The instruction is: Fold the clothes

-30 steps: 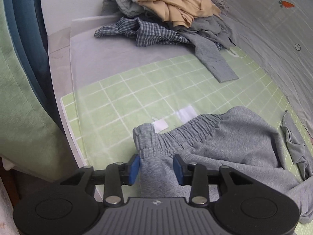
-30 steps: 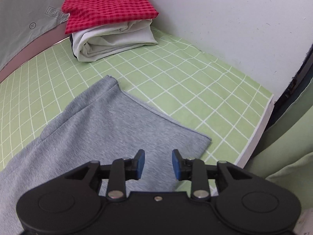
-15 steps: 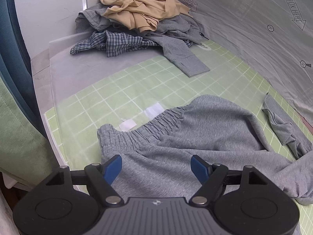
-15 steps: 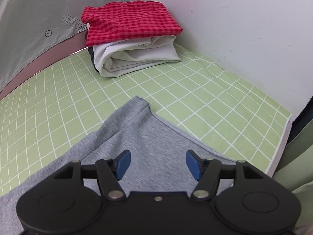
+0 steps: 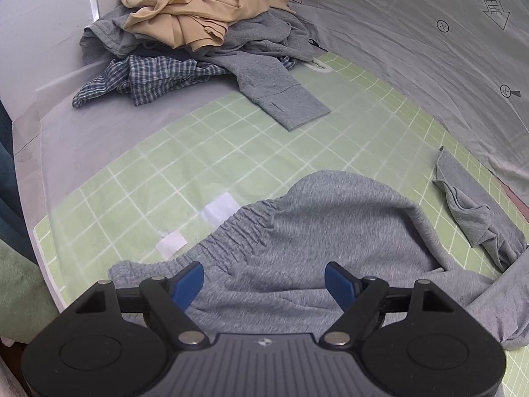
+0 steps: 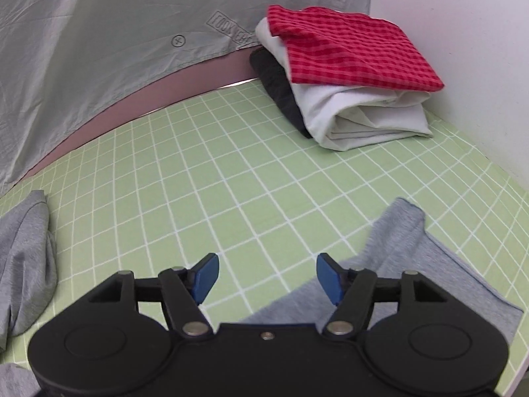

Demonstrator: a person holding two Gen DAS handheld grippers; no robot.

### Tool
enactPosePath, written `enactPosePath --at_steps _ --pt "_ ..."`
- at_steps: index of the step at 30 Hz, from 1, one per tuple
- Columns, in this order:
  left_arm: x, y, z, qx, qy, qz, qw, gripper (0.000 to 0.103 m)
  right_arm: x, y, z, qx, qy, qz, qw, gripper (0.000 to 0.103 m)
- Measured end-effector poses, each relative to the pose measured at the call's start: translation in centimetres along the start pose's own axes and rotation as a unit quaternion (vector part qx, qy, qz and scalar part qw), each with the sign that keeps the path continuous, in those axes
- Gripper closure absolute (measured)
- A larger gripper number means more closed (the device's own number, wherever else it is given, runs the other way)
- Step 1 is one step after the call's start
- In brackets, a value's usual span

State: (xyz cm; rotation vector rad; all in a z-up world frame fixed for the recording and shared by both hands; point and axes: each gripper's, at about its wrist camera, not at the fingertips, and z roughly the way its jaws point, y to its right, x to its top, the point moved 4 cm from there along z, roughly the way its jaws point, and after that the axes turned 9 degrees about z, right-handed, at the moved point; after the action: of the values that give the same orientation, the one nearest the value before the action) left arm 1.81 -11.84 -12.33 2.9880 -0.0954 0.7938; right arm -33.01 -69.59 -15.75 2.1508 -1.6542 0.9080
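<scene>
Grey sweatpants (image 5: 324, 228) lie on the green grid mat (image 5: 185, 165), elastic waistband toward the left. My left gripper (image 5: 264, 284) hovers open just above the pants near the waistband, holding nothing. In the right wrist view a grey trouser leg end (image 6: 406, 241) lies flat at the lower right, and another grey fold (image 6: 26, 251) is bunched at the left. My right gripper (image 6: 267, 279) is open over bare mat (image 6: 231, 178), beside the leg end, with nothing between its blue pads.
A heap of unfolded clothes, tan (image 5: 198, 3), grey (image 5: 274, 79) and blue plaid (image 5: 152, 76), sits at the mat's far left corner. A folded stack with a red checked garment (image 6: 347, 49) on white and dark ones stands by the white wall. A grey printed sheet (image 6: 109, 33) hangs behind.
Both grippers went from nearly shut on the grey pants to wide open, letting the cloth go. Both have lifted back; the right one now points toward the mat's middle.
</scene>
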Motion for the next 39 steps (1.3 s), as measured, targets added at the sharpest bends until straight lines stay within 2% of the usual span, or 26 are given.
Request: enactPosePath --at_steps 8,13,17,26,29,30,31,32,34,37,39 --pt "4.3 2.5 5.5 -0.019 -0.021 0.047 0.9985 0.020 0.0 -13.2 3.3 0.057 -0.018 -0.031 0.998 0.036" --pt "5.8 4.1 9.1 -0.026 -0.052 0.067 0.9960 0.019 0.2 -20.5 6.1 0.080 -0.039 -0.051 0.995 0.036" --pt "6.4 5.1 10.8 -0.017 -0.062 0.077 0.9950 0.017 0.6 -24.8 8.1 0.094 -0.053 -0.056 0.993 0.036" --pt "7.3 6.2 12.3 0.016 -0.061 0.078 0.9949 0.010 0.0 -31.6 11.0 0.128 -0.078 -0.052 0.987 0.034" --pt "7.3 6.4 12.5 0.027 -0.059 0.073 0.9953 0.008 -0.6 -33.1 11.7 0.131 -0.087 -0.075 0.985 0.035" --pt "7.3 6.4 12.6 0.029 -0.058 0.072 0.9953 0.008 -0.8 -33.5 11.8 0.129 -0.091 -0.089 0.983 0.038" --pt "7.3 6.5 12.6 0.030 -0.058 0.071 0.9953 0.008 -1.0 -33.8 11.9 0.127 -0.094 -0.107 0.982 0.052" --pt "7.3 6.4 12.6 0.030 -0.058 0.070 0.9954 0.007 -1.2 -33.7 11.8 0.128 -0.094 -0.119 0.980 0.077" --pt "7.2 6.3 12.8 0.030 -0.058 0.068 0.9956 0.005 -1.3 -32.9 11.2 0.127 -0.088 -0.134 0.979 0.096" --pt "7.1 6.0 13.0 0.029 -0.056 0.062 0.9961 0.002 -1.2 -29.8 9.0 0.106 -0.055 -0.139 0.983 0.097" --pt "7.1 6.0 13.0 0.030 -0.055 0.062 0.9961 0.002 -1.3 -26.4 7.0 0.078 -0.035 -0.133 0.987 0.097"
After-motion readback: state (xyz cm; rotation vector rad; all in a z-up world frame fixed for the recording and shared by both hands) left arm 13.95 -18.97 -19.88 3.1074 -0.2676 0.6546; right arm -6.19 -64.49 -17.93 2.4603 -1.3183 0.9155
